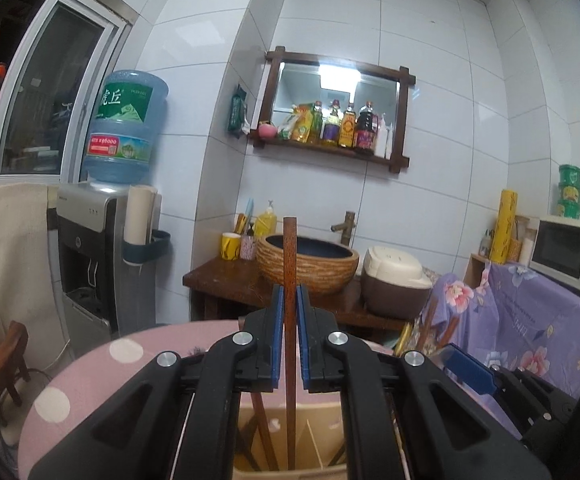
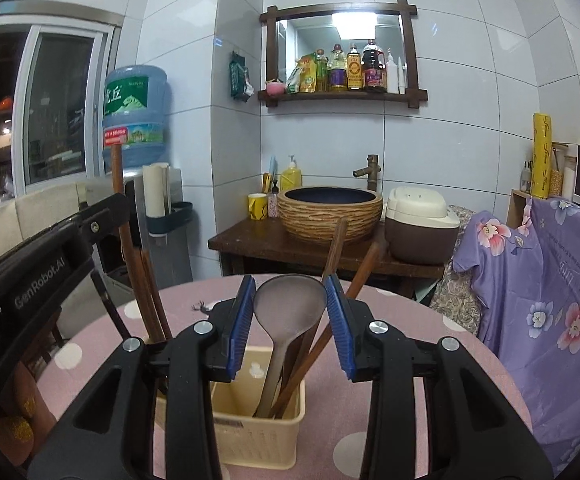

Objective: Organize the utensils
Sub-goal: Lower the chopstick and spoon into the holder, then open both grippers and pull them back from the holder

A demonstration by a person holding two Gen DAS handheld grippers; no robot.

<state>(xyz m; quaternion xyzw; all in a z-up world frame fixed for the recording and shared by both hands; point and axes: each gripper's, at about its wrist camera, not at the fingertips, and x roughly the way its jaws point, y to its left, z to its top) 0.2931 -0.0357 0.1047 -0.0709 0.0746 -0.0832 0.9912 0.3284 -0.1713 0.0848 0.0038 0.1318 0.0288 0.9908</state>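
My left gripper (image 1: 290,292) is shut on a brown wooden chopstick (image 1: 290,256) that stands upright with its lower end inside a cream utensil holder (image 1: 322,440). Other wooden utensils stand in that compartment. In the right wrist view the holder (image 2: 257,432) sits on the pink dotted table (image 2: 410,320). My right gripper (image 2: 290,300) is open around the bowl of a grey ladle (image 2: 290,304), which stands in the holder with wooden utensils (image 2: 334,256). The jaws do not touch the ladle. The left gripper's body (image 2: 41,280) and its chopstick (image 2: 117,184) show at the left.
A wooden stand with a woven basin (image 2: 330,212) and a rice cooker (image 2: 418,224) stands behind the table. A water dispenser (image 1: 89,248) is at the left. A purple floral cloth (image 2: 550,288) covers furniture at the right, under a microwave (image 1: 570,252).
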